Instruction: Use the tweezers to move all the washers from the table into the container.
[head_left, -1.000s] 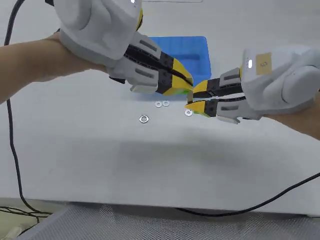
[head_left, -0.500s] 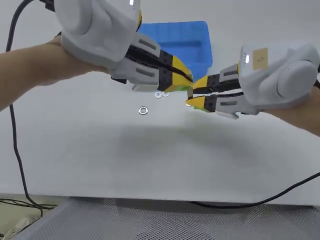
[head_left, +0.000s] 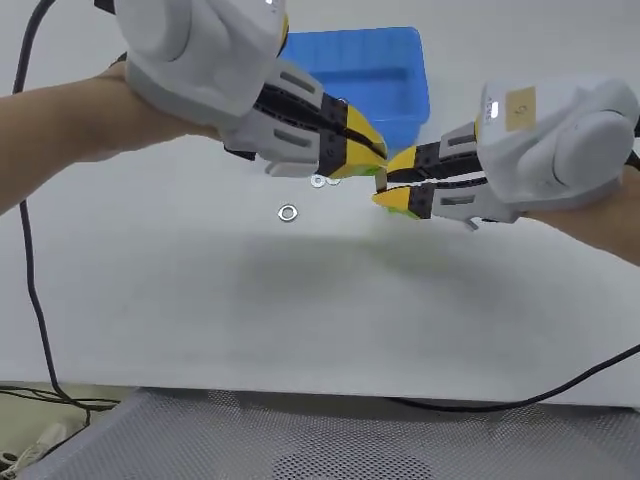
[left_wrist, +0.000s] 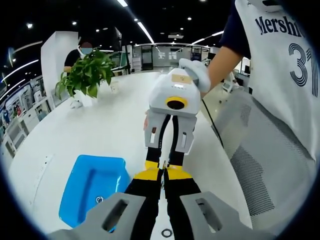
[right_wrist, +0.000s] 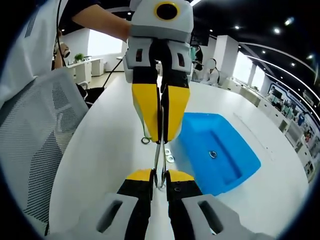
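1. There are two grippers with white bodies, black fingers and yellow tips. In the head view the left gripper (head_left: 368, 152) and the right gripper (head_left: 385, 195) meet tip to tip, just in front of the box.
2. There is one pair of thin silver metal tweezers (right_wrist: 159, 150). It runs from the left gripper straight to the right gripper.
3. The left gripper's yellow tips are pressed together on the thick end of the tweezers.
4. The right gripper's tips sit close on both sides of the thin end. I cannot tell if they squeeze it.
5. There is one blue plastic container (head_left: 380, 60), a box with a flat floor and low walls. It sits on the smooth white table (head_left: 200, 300).
6. The small flat silver ring washers count five in the right gripper view. One washer (right_wrist: 213, 154) lies inside the container.
7. Four lie on the table: one alone (right_wrist: 145, 140), two side by side (right_wrist: 169, 154), and one just beside the right gripper's tip (right_wrist: 176, 189).
8. Two black cables (head_left: 25, 270) hang over the table's edges.
9. A grey mesh seat (head_left: 300, 445) is at the near edge.
10. A green leafy plant (left_wrist: 87, 75) stands far off.
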